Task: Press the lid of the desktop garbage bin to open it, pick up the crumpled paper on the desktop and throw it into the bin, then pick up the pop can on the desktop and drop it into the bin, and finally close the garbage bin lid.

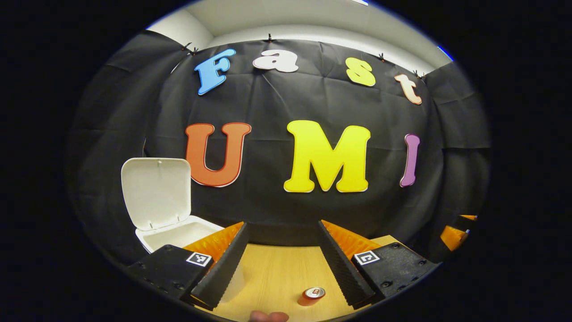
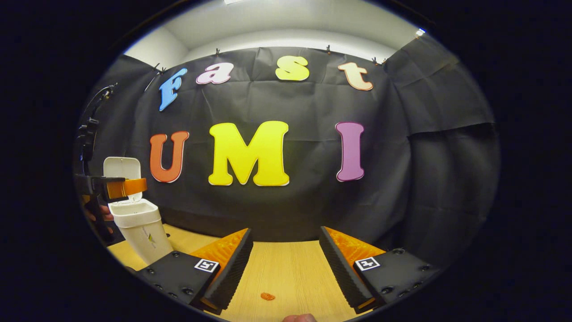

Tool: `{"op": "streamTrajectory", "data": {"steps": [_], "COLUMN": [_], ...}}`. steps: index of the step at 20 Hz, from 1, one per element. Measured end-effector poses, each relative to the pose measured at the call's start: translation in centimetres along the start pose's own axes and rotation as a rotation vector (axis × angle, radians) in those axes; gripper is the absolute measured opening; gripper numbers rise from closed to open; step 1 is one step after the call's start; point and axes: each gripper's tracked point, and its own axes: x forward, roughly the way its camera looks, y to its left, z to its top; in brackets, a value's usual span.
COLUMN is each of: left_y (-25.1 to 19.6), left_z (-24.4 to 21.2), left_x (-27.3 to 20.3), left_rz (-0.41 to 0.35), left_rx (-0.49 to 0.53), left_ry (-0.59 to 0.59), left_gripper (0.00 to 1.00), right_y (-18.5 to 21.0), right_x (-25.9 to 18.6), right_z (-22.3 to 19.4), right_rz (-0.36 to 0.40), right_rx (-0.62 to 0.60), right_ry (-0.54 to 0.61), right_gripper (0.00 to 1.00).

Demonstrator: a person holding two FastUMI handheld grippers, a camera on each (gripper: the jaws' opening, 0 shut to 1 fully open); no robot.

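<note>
- Pop can [image 1: 312,294] stands upright on the wooden desktop [image 1: 277,273], low between the left gripper [image 1: 286,264] fingers and nearer its right-hand one; we judge this gripper the better placed to take it.
- We see an orange-red body and a silver top.
- Left gripper's fingers are spread wide, holding nothing.
- Right gripper [image 2: 286,264] is likewise wide open and empty; a small orange-red spot, perhaps the can, lies low between its fingers.
- White garbage bin [image 2: 138,226] stands to the left, its lid [image 1: 155,192] raised.
- We cannot see any crumpled paper on the desktop.

bin [image 1: 187,235] left, pop can [image 1: 312,295] right, on desktop [image 1: 277,277]
</note>
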Motion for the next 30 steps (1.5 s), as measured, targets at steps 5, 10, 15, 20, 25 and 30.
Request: {"op": "streamTrajectory", "data": {"steps": [5,10,15,20,25,30], "left_y": [-1.3,-1.4,-0.3,-0.3,0.6,3.4], "left_z": [-2.9,-4.4,-4.9,-6.1,-6.5,-6.7], "left_x": [-1.7,-2.8,-4.5,-7.0,-9.0,-10.7], "left_rz": [-0.013,-0.017,0.031,0.072,0.131,0.229], "left_rx": [0.01,0.055,0.074,0.068,0.082,0.063], "left_ry": [0.068,0.108,0.135,0.18,0.202,0.221], "left_gripper": [1.0,1.0,1.0,1.0,1.0,1.0], "right_y": [0.4,1.1,2.3,4.3,5.5,4.7], "right_x": [-0.1,0.9,2.3,4.5,7.0,8.8], "right_z": [-5.2,-12.3,-19.3,-24.5,-29.6,-33.2], "right_rz": [0.072,0.172,0.271,0.358,0.429,0.421], "right_rx": [-0.005,-0.052,-0.085,-0.146,-0.173,-0.254], "right_ry": [0.125,0.25,0.397,0.479,0.6,0.657], "right_gripper": [0.94,0.94,0.95,0.95,0.95,0.94]}}
